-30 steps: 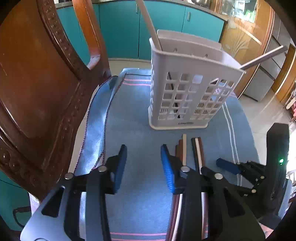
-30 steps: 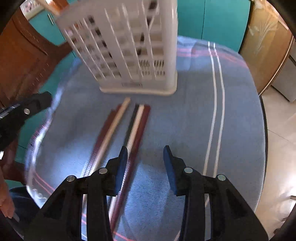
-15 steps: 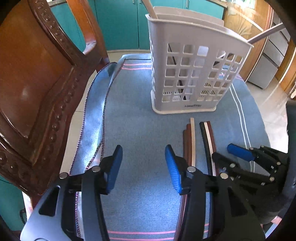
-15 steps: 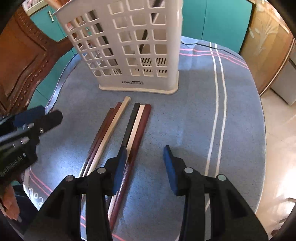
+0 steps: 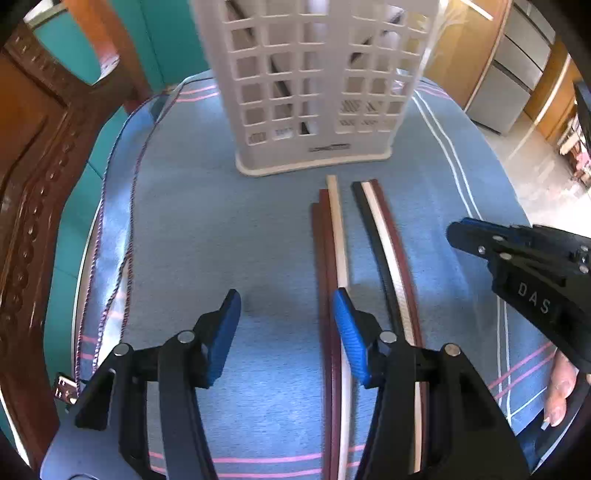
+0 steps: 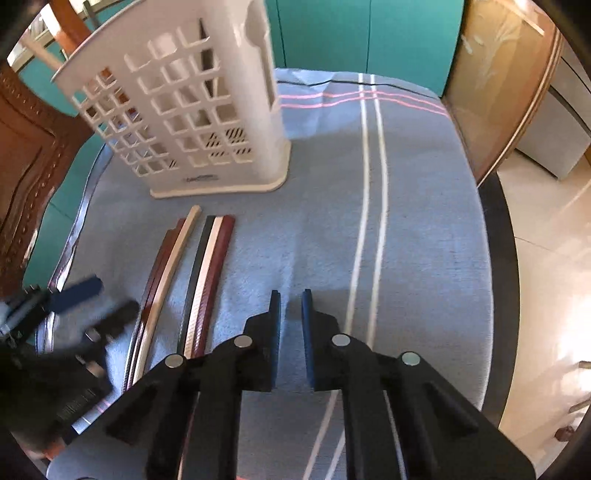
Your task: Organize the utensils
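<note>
A white slotted utensil basket (image 5: 314, 85) stands on the blue tablecloth, also in the right wrist view (image 6: 192, 110), with a few sticks inside. Two bundles of long flat sticks lie in front of it: a brown and cream bundle (image 5: 334, 240) and a black, cream and maroon bundle (image 5: 388, 240); both also show in the right wrist view (image 6: 166, 266) (image 6: 210, 266). My left gripper (image 5: 286, 314) is open and empty, just left of the brown bundle. My right gripper (image 6: 291, 306) is nearly closed with a narrow gap, empty, right of the sticks.
A carved wooden chair (image 5: 40, 166) stands close on the left. The blue cloth (image 6: 369, 221) with white and pink stripes covers a round table whose edge falls off at right. Teal cabinets (image 6: 351, 33) stand behind.
My left gripper moved forward toward the basket and sticks. My right gripper narrowed from open to a slim gap and shifted right, away from the sticks.
</note>
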`<state>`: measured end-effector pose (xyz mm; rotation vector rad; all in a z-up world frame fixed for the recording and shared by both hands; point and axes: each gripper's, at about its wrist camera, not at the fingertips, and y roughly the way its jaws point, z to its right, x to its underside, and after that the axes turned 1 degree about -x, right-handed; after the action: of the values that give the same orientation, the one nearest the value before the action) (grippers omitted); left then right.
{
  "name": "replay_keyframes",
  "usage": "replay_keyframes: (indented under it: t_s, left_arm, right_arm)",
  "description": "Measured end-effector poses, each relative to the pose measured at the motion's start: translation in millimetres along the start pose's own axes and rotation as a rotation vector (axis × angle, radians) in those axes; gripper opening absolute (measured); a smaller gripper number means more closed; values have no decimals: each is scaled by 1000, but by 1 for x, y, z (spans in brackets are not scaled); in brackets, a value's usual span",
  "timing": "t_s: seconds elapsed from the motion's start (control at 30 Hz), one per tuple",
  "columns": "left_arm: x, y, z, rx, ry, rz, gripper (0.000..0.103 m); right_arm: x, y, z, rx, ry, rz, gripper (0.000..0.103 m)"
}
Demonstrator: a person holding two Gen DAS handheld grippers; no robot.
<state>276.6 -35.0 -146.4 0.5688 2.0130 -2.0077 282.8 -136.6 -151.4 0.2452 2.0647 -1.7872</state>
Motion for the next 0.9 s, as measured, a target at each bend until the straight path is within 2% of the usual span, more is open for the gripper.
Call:
replay_keyframes:
  t_s: [0.17,0.4,0.5,0.57,0.63,0.67,0.8,0.9]
  left_arm:
    - [1,1,0,17,-15,-1,53]
    - [5,6,-4,61,-6,-18,53]
    - [10,7,2,40,23,-9,53]
    - [11,7,2,43,16,-1,44]
    - [8,4,0,50,13,5,19]
    - [8,4,-1,50,11,6,15]
    - [7,1,-10,77,-34,17,13]
    - [8,-13,-16,105,-48,55,13]
  right_arm:
    - [4,-2,-1,3,-16,2,20]
    - [5,-3,2,-1,-16,6,24]
    - [5,-4,-1,-12,-10,9,28]
    - [4,-4,-3,-9,-8,8,31]
    - [4,-4,-5,-8,-7,6,32]
    - [4,-5,-6,-8,-10,5,32]
    - [6,-4,-9,-5,-20,2,32]
    - [7,-4,-11,-2,-21,1,32]
